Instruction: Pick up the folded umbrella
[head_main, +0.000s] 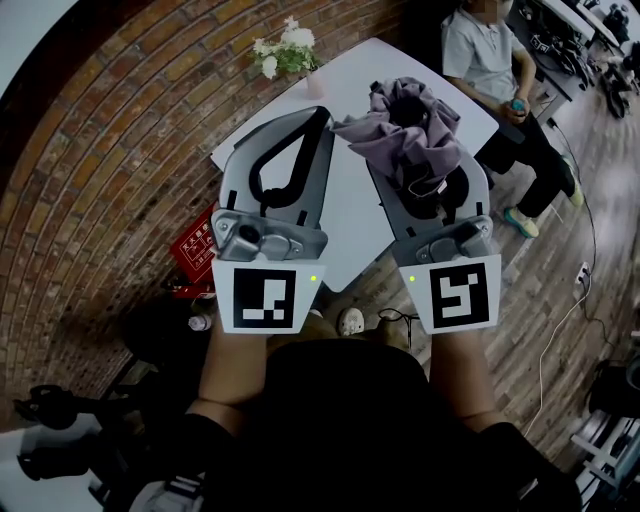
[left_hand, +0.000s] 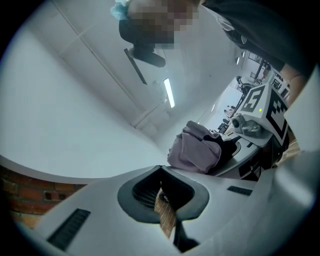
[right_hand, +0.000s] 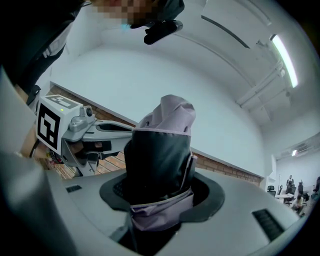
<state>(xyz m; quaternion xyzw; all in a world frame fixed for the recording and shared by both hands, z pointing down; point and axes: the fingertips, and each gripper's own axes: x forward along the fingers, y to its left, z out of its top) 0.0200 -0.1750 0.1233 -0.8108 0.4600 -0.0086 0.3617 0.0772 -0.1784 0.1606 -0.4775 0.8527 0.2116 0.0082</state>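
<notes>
Umbrella (head_main: 410, 130) sits inside the right tool (head_main: 428, 185), whose jaws are clamped on its lower part. It is clear of the white counter (head_main: 350, 230) and held above it. Its long axis runs roughly along the line the tool points, and the bunched top sticks out past the jaw tips, away from the holder. The right gripper view shows the jaws pressing both sides of the bundle (right_hand: 160, 165).

Left tool (head_main: 318, 120) is just beside it and not touching. Its jaw tips are together with nothing between them, so the right hand alone carries the thing.

Judgement: the pick looks done. Any next move turns on keeping the grip low on the bundle, since the top is loose.

Looks: a short, fat bundle of lilac fabric over black panels, with a pale trim band, creased and floppy, loosely bunched. No handle is visible.

Flowers (head_main: 285, 48) stand at the counter's far end.
</notes>
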